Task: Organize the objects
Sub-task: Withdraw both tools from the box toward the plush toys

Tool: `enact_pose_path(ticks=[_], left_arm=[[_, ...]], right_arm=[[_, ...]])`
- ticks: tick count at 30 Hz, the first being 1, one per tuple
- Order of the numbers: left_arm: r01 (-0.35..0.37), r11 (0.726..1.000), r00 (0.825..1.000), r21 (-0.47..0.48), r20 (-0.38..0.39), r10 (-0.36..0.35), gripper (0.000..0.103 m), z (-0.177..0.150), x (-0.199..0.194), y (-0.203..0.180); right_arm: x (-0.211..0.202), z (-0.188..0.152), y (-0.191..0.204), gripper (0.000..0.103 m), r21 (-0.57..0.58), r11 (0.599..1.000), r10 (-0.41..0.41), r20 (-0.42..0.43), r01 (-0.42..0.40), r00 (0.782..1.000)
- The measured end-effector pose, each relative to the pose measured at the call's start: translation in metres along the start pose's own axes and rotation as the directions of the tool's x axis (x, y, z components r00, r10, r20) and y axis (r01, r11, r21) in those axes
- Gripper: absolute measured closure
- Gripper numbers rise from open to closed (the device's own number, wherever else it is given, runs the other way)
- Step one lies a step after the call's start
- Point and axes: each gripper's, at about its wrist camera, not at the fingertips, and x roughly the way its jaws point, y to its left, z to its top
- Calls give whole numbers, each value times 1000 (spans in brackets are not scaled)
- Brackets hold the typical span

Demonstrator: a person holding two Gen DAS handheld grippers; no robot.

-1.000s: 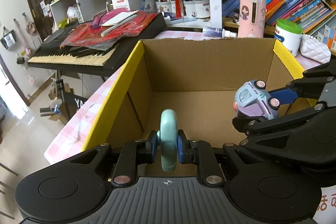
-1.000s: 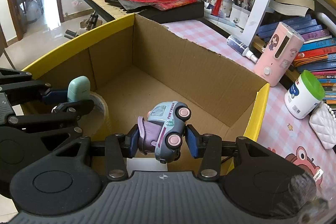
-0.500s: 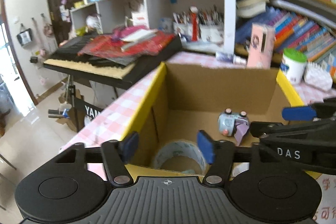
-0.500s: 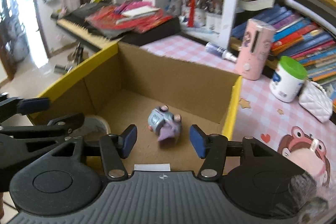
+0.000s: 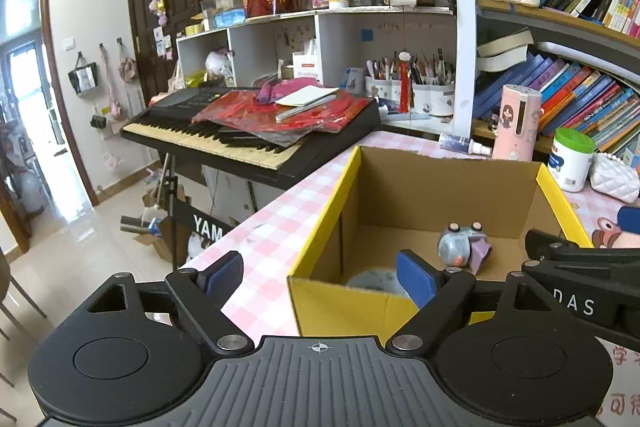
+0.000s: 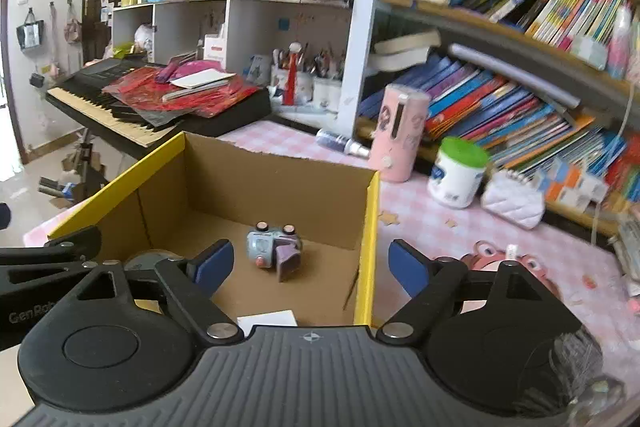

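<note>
one toy car [image 6: 273, 251] lies beyond right hand-held gripper [image 6: 310, 269].

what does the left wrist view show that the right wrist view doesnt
Only the left wrist view: the "YAM" lettering on the keyboard stand and the left gripper, jaws open and empty. Only the right wrist view: the white slip on the box floor and the right gripper, jaws open and empty. Both: the cardboard box, the overturned toy car and the tape roll.

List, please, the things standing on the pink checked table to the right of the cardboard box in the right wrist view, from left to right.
Spray bottle → pink cylinder → white jar with green lid → white quilted purse.
</note>
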Motion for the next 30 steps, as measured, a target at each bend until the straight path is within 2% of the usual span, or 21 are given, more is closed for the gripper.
enact_pose_path(ticks=[15, 30], left_arm=[[-39, 997, 997, 63, -71, 43, 14, -48, -40, 32], [9, 988, 994, 152, -113, 9, 14, -91, -76, 40]], right_arm=[[-54, -46, 43, 10, -46, 996, -77, -48, 75, 996], [-103, -98, 57, 7, -33, 986, -164, -115, 161, 980]])
